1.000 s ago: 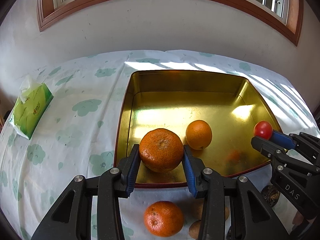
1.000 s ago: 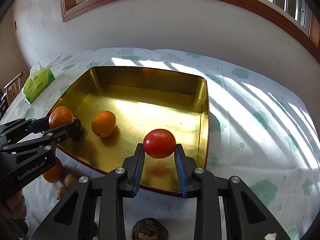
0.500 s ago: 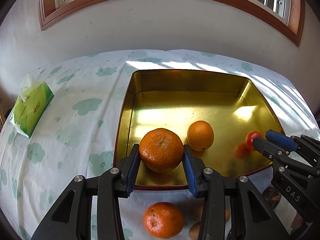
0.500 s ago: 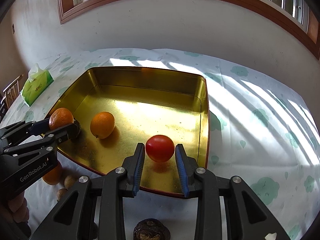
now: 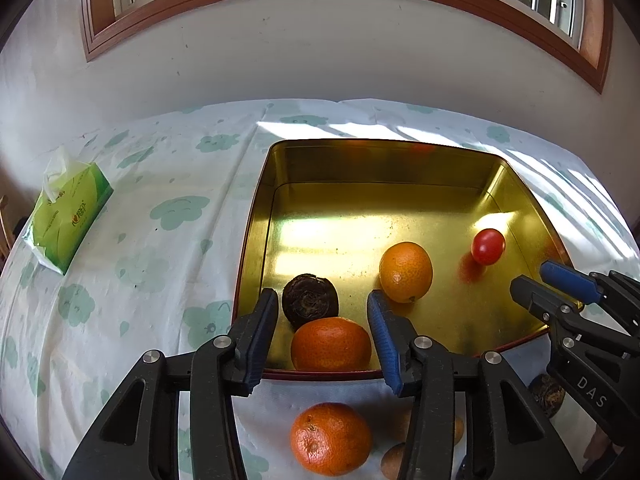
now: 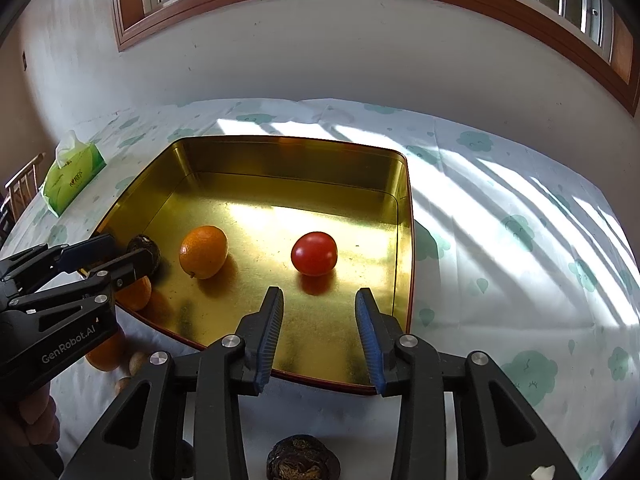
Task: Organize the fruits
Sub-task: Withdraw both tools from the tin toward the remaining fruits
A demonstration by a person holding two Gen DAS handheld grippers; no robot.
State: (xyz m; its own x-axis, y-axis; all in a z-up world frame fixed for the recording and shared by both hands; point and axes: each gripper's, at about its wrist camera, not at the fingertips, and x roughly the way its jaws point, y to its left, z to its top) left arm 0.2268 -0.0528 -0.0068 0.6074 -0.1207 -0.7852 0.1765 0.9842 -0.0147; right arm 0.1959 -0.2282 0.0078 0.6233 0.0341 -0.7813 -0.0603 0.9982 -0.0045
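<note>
**Both grippers spread, 4 fruits in the gold tray**

The left gripper (image 5: 323,332) stands with its blue-padded jaws apart at the near left corner of the gold tray (image 5: 256,248), holding nothing. Between the jaws, as seen from its own camera, a mandarin (image 5: 331,344) sits on the tray floor against the near wall, clear of both pads. Just behind it, touching or nearly so, lies a dark wrinkled fruit (image 5: 310,300). A smoother orange (image 5: 406,272) rests to the right of those 2, and a small red tomato (image 5: 488,246) lies further right, near the tray's right wall.

The right gripper (image 6: 319,328) is also spread wide and empty, its tips over the tray's near edge — the tomato (image 6: 314,254) sits on the floor beyond them, apart from both fingers.

Outside the tray, on the cloth-covered counter (image 5: 132,264), lie another mandarin (image 5: 331,438), a couple of small brown fruits (image 5: 394,458), only partly visible, and 1 more dark wrinkled fruit (image 6: 303,458) below the right gripper. A green tissue pack (image 5: 66,216) lies well off to the left.
</note>
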